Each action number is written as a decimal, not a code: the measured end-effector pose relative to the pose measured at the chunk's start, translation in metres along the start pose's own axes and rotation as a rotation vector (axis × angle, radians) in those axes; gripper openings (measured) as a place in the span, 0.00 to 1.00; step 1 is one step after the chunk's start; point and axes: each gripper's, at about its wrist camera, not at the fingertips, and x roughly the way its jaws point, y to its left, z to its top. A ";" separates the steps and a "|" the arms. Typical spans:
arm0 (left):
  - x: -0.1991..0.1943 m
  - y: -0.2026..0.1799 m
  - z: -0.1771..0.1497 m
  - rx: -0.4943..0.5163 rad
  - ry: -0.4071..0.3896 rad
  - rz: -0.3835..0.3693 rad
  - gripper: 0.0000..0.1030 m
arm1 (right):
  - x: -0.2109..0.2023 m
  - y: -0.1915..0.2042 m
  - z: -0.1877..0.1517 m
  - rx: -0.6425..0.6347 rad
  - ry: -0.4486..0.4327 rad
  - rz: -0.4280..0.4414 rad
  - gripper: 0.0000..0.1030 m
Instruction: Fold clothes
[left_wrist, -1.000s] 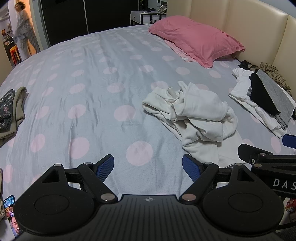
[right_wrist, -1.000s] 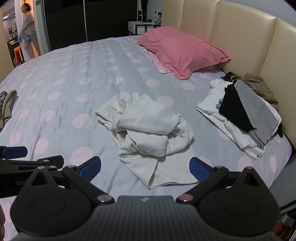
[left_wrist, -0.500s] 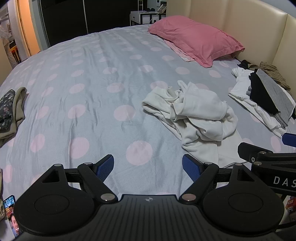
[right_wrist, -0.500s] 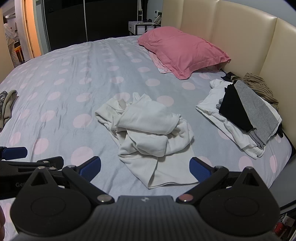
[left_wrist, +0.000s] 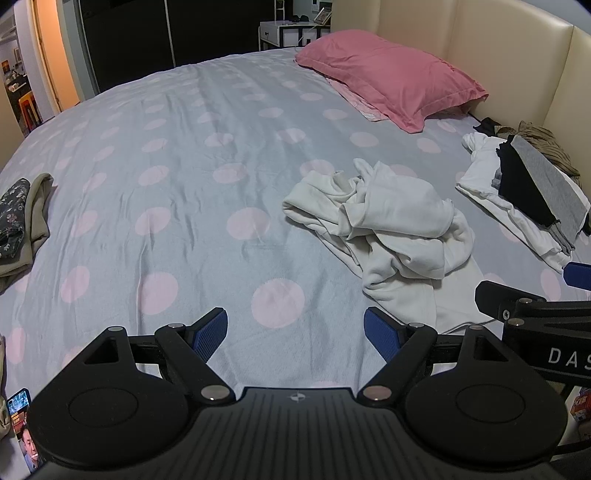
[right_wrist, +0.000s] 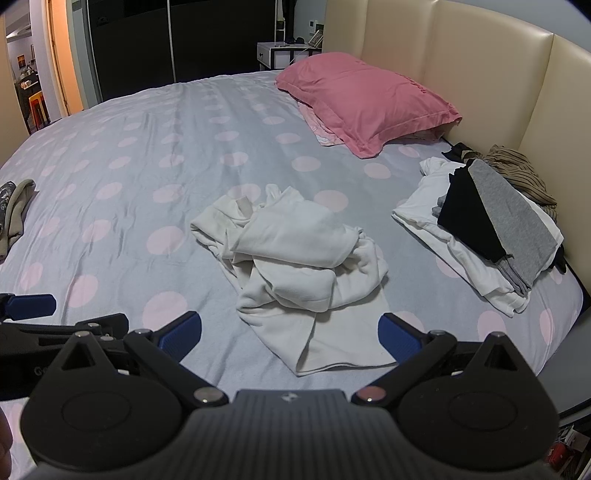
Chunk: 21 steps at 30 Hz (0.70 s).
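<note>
Nearest the viewer, the left gripper (left_wrist: 295, 332) hovers low over the bed's near edge with its blue-tipped fingers spread wide and nothing between them. The right gripper (right_wrist: 290, 332) hangs beside it, fingers equally wide apart and empty; in the left view its black body carries white letters reading "DAS", the rest cut off by the frame. At the bottom left corner a phone (left_wrist: 20, 428) shows a lit screen, its print too small to read. Just beyond the right gripper lies a crumpled white garment (right_wrist: 295, 266) on the grey bedsheet (left_wrist: 177, 206) with pink dots. To the right, near the cream headboard (right_wrist: 480, 66), sits a stack of clothes (right_wrist: 495, 221) in white, black and grey. At the left edge lies a floral garment (left_wrist: 13, 214). Farthest, a pink pillow (right_wrist: 362, 96) rests against the headboard.
</note>
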 end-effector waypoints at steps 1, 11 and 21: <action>0.000 0.000 0.000 0.000 0.000 0.000 0.79 | 0.000 0.000 0.000 0.000 0.000 0.000 0.99; 0.000 0.000 -0.001 0.002 0.000 -0.002 0.79 | -0.001 -0.001 0.000 0.000 -0.001 -0.001 0.99; 0.001 -0.001 -0.001 0.005 0.003 -0.003 0.79 | -0.001 -0.002 0.000 -0.002 -0.002 0.001 0.99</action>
